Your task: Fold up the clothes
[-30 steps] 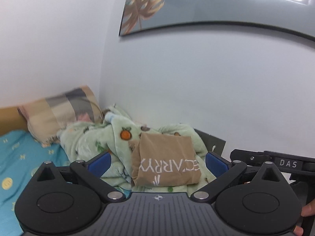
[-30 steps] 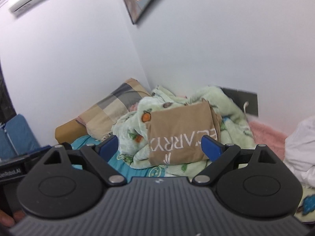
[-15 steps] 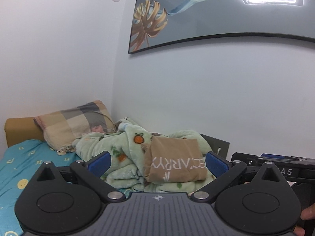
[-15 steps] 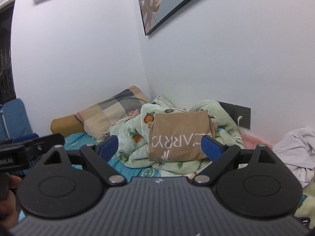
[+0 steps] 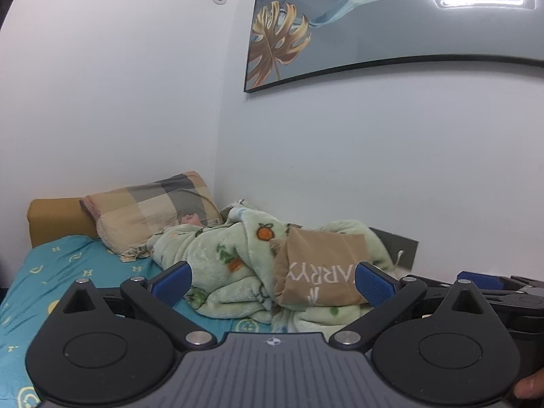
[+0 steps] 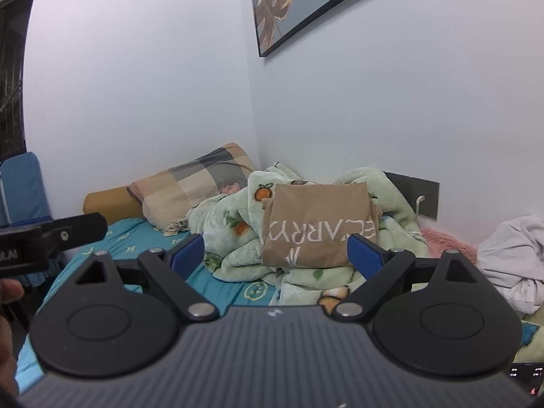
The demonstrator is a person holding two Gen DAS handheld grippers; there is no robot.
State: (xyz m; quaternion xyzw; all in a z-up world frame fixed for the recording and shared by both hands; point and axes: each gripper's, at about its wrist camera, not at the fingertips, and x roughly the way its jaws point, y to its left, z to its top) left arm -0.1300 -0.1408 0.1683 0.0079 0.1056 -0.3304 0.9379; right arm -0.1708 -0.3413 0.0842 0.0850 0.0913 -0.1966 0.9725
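A folded tan garment (image 5: pixel 323 268) (image 6: pixel 316 224) with white letters rests on a crumpled green fleece blanket (image 5: pixel 224 258) (image 6: pixel 234 238) on the bed, near the wall. My left gripper (image 5: pixel 272 280) stands open well short of it, nothing between its blue pads. My right gripper (image 6: pixel 275 251) is open too, likewise back from the garment and empty. A loose white garment (image 6: pixel 510 258) lies in a heap at the right in the right wrist view. Each gripper shows at the edge of the other's view.
A checked pillow (image 5: pixel 153 207) leans on a tan headboard (image 5: pixel 57 217) at the far left. The bed has a teal printed sheet (image 5: pixel 61 265). A framed picture (image 5: pixel 391 20) hangs above. A pink fluffy cloth (image 6: pixel 445 241) lies by the wall. A blue chair (image 6: pixel 20 187) stands at left.
Both grippers have drawn back from the bed and tilted up, so the tan garment looks smaller and more wall and picture show. The right gripper has rolled level. Jaws stayed open.
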